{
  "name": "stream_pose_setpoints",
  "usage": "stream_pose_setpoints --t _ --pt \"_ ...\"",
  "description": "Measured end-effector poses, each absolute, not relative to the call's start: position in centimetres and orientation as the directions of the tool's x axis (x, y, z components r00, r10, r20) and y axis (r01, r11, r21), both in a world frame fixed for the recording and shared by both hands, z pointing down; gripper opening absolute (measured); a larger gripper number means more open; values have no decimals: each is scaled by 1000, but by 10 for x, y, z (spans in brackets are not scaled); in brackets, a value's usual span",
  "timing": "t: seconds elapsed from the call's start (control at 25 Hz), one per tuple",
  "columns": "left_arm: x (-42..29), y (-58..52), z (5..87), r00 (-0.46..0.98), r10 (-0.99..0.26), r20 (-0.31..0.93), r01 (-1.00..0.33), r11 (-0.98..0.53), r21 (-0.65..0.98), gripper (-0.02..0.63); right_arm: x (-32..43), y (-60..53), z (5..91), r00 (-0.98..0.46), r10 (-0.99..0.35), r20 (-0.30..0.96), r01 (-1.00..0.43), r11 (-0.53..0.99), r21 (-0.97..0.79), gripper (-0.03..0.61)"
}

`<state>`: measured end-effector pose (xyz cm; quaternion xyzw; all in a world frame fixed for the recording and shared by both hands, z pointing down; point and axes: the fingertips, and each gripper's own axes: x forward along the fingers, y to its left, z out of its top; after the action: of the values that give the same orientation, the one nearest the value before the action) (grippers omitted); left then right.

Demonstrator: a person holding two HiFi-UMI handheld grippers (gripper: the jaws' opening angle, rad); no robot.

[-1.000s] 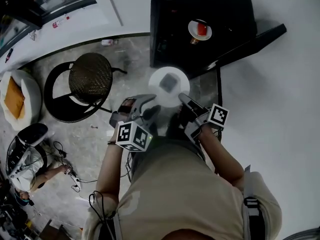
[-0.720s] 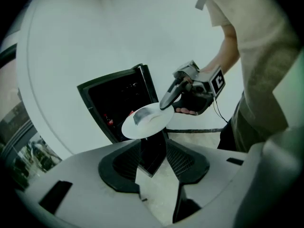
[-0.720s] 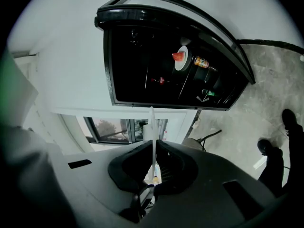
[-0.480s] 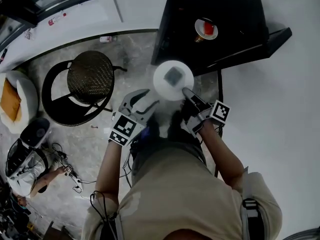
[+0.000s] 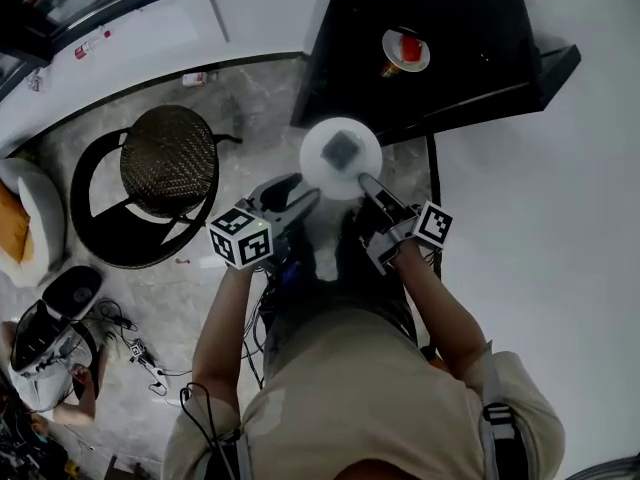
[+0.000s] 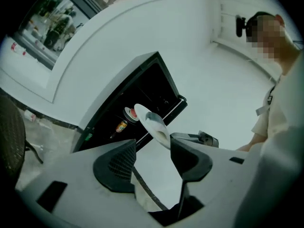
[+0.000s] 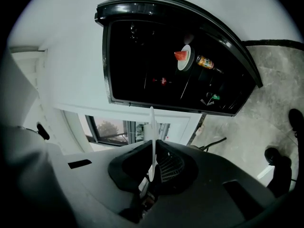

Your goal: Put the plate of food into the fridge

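Observation:
A white plate (image 5: 341,158) with a grey piece of food on it hangs level in front of the open black fridge (image 5: 430,78). My right gripper (image 5: 365,183) is shut on the plate's near rim; in the right gripper view the plate (image 7: 152,132) shows edge-on between the pads. My left gripper (image 5: 303,196) is just left of the plate, its jaws opening with nothing pressed between them. In the left gripper view the plate (image 6: 151,124) lies beyond the fingertips, near the right one.
Inside the fridge a small plate with red food (image 5: 404,50) stands on a shelf, a bottle (image 7: 207,61) beside it. The fridge door (image 5: 525,78) swings out to the right. A round wicker chair (image 5: 168,163) stands at the left, and cables (image 5: 140,353) lie on the floor.
The left gripper's jaws have widened and it has turned and come off the plate's left rim. The right gripper keeps its grip, and the plate has shifted slightly toward the fridge.

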<state>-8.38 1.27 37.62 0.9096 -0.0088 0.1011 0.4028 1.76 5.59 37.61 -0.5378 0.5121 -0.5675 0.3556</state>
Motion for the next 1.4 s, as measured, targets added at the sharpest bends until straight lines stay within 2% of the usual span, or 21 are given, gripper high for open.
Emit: stream_pose_setpoints --t 0.24,0.48,0.56,0.72,0.96,1.4 --pt "-66 23 388 988 117 98 -17 -555 832 207 26 56 397 -213 -936 281 -192 -242 -951 31" --pt "-40 16 406 998 57 35 -3 -480 878 203 45 47 418 -253 -932 260 -191 -215 -958 31" --pt "-30 16 415 999 35 32 -12 -462 887 186 53 47 427 -271 -927 258 -192 -211 -958 31" --pt "-19 14 436 999 9 47 -38 -441 897 98 64 47 439 -299 -919 256 -192 -206 -960 31" --pt "-13 10 445 999 -22 -33 24 -339 941 100 71 42 450 -320 -909 266 -213 -205 -955 31" --pt "-6 7 476 994 -105 38 -64 -263 963 91 75 46 479 -319 -911 262 -178 -214 -960 31"
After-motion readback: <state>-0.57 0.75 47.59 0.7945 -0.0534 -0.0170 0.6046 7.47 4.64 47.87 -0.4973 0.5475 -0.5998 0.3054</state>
